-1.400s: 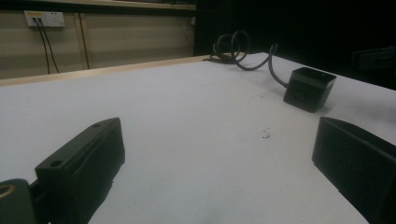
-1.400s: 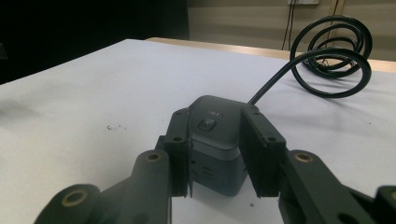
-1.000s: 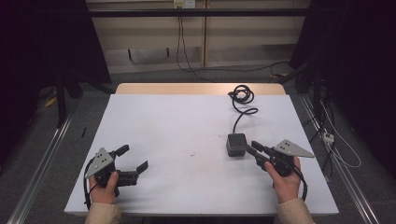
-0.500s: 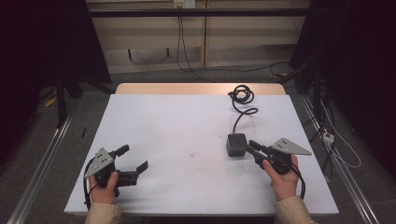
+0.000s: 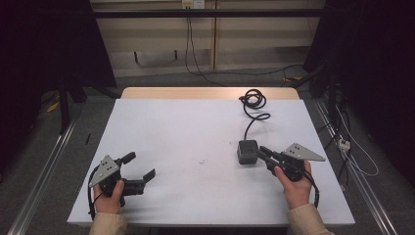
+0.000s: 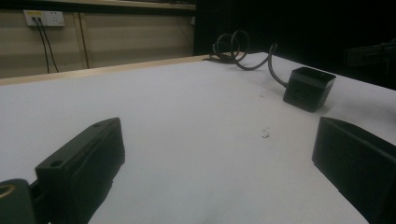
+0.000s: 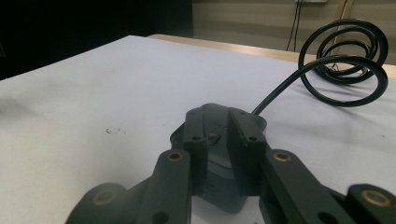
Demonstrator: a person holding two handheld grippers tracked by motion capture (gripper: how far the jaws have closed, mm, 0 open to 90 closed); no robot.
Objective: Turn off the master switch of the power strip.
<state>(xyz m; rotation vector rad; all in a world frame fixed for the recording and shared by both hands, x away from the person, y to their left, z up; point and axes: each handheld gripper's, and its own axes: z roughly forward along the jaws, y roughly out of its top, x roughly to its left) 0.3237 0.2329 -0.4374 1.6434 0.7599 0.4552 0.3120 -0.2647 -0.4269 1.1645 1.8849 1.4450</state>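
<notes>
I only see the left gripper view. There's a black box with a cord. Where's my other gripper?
Observer: In the high view, the right gripper has its tips at the black box's right edge.
Operator: Is it wide open like mine?
Observer: No. The right gripper view shows its jaws almost together.
Operator: Where's mine on the table?
Observer: The left gripper sits near the front-left corner of the table, far from the box.

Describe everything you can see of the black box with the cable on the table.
The black box is a small, matte, plastic-looking cube with rounded corners, lying flat on the right half of the white table. A thick black cable runs from its far side and ends in loose coils near the far edge. The right gripper meets its near side, jaws nearly together.
</notes>
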